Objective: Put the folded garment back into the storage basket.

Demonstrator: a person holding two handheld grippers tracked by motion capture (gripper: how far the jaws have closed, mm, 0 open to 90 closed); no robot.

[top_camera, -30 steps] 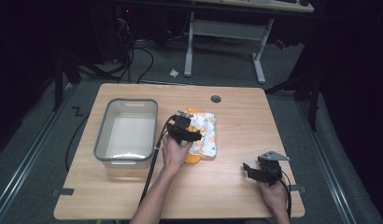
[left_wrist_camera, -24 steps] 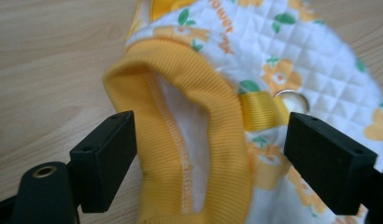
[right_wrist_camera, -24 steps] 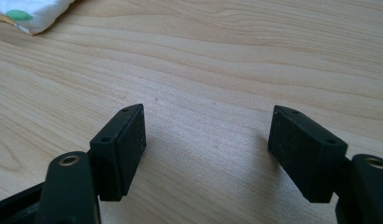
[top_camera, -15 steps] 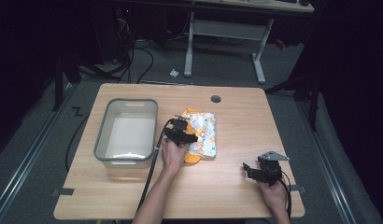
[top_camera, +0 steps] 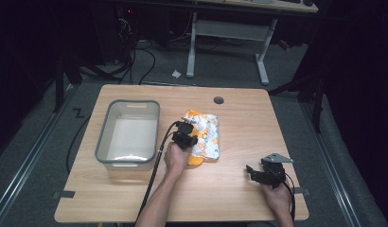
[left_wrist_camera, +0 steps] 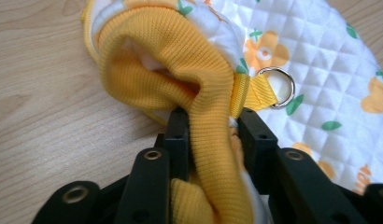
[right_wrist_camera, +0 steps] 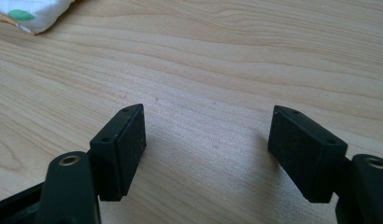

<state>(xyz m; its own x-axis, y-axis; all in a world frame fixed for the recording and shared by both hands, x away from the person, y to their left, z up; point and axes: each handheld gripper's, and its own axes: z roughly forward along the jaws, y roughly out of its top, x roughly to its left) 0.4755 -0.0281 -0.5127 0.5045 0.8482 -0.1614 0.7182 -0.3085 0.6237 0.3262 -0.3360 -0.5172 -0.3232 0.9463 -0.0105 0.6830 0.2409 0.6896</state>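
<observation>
The quilted garment (top_camera: 205, 137) lies flat near the middle of the tabletop (top_camera: 230, 198), just right of the grey plastic tub (top_camera: 129, 133) and apart from it; its long axis runs near to far, with one yellow end at the far side and the other at the near side, beside the person's left hand (top_camera: 174, 156). The left gripper (top_camera: 184, 136) sits over the garment's left edge; in the left gripper view its jaws have just been closing and now pinch a fold of yellow ribbed trim (left_wrist_camera: 213, 140) between them, with a metal ring (left_wrist_camera: 278, 87) on a yellow loop just to the right of the jaws and the white flowered quilting spreading away to the right. The right gripper (top_camera: 265, 172) rests near the right near corner of the tabletop, well apart from the garment; its jaws are spread wide with bare wood between them, and a corner of the garment (right_wrist_camera: 31, 14) shows at the far left of the right gripper view. Open wood lies to the right of the garment out to the right edge, and along the near edge between the two forearms; the tub stands close to the left edge; a round cable hole (top_camera: 218, 100) sits near the far edge, beyond the garment.
</observation>
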